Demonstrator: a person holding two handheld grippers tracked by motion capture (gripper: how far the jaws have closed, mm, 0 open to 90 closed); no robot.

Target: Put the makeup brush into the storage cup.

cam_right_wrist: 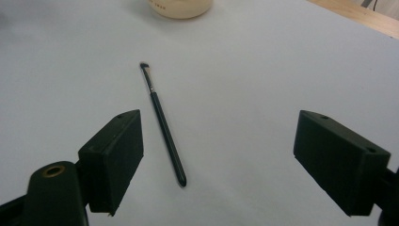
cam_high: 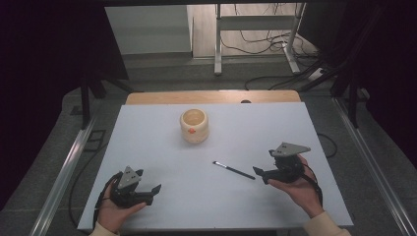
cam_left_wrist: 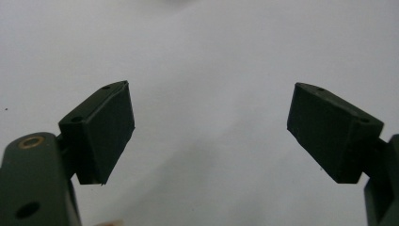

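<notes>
At the near left corner of the bench [cam_high: 147,147], the left hand [cam_high: 114,212] holds the left tool [cam_high: 156,188] low over the white surface, with the palm under the body and the jaws pointing to the right, toward the middle of the bench. Its jaws stand wide apart, and in the left gripper view there is bare white bench between them. This tool touches nothing.

Near the middle of the bench, farther from the person, stands a cream cup [cam_high: 193,126], upright, with a small orange mark on its side. The cup is well apart from both tools.

To the right of the middle lies a thin dark brush [cam_high: 234,170], flat on the bench, with its bristle end toward the cup.

At the right, the right hand [cam_high: 300,189] carries the right tool [cam_high: 257,172] from below, and the jaws point left. The jaws are spread wide and hold nothing. In the right gripper view the brush [cam_right_wrist: 162,123] lies just beside the left jaw, on its inner side, with its handle end nearest the tool and the bristles pointing away.
</notes>
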